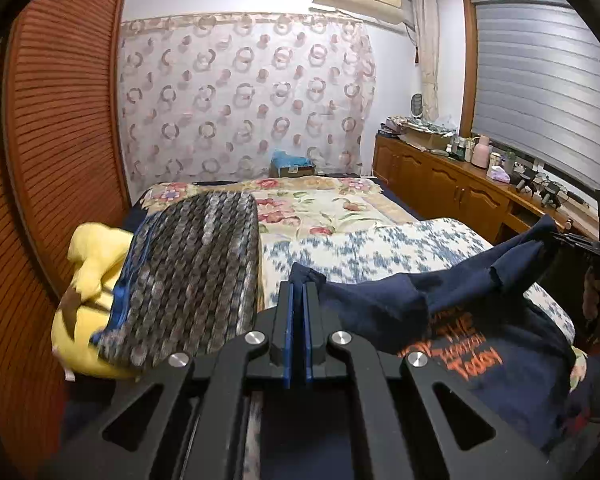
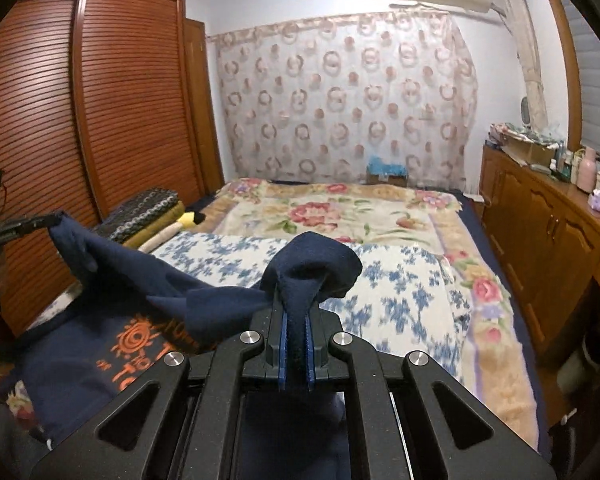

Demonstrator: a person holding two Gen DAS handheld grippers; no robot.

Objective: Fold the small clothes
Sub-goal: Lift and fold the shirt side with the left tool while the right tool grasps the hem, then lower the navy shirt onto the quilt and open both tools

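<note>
Stretching between both tools above the bed, the navy shirt runs lengthwise from side to side, its orange print facing up. The left gripper is clamped on one bunched corner, the right gripper on the other.

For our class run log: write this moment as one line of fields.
left tongs: shut on navy T-shirt | right tongs: shut on same shirt | shirt: stretched between both, above blue floral blanket

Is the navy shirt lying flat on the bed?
No, the navy shirt hangs stretched between the left gripper and right gripper.
</note>
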